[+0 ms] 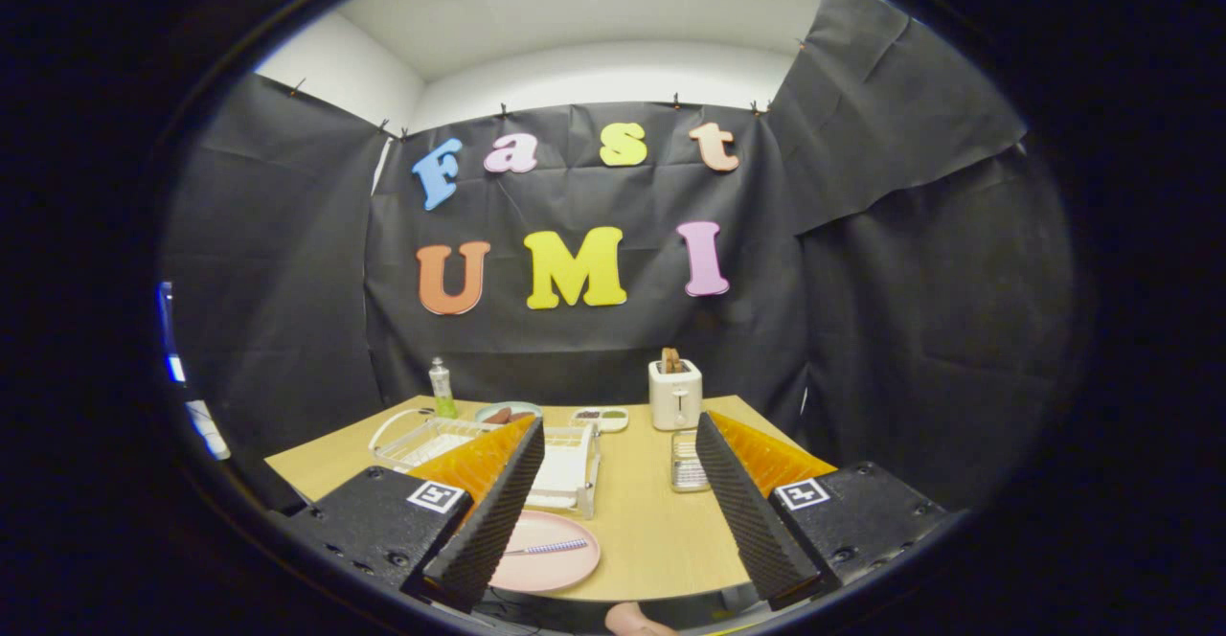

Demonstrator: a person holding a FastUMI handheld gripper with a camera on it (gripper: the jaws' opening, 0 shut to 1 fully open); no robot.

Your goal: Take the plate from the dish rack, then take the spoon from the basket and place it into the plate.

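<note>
We hold the hand-held gripper raised above the near edge of the tabletop, its two fingers spread wide apart and nothing between them. The pink plate lies flat on the tabletop just ahead of the left finger, partly hidden by it, and the spoon rests across the plate, its handle pointing toward the gap between the fingers. We judge both parts of the task complete, so the step in hand is a clean withdrawal: we should keep the fingers apart and draw back and upward, so that the left finger does not clip the plate's rim or tip the spoon out.

Beyond the plate stands the white dish rack; we see no plate in its slots. A small wire basket sits just beyond the right finger, and whether anything is in it we cannot tell. Farther back are a teal dish with brownish items, a white divided tray with dark contents, a toaster with slices in its slots, and a bottle.
</note>
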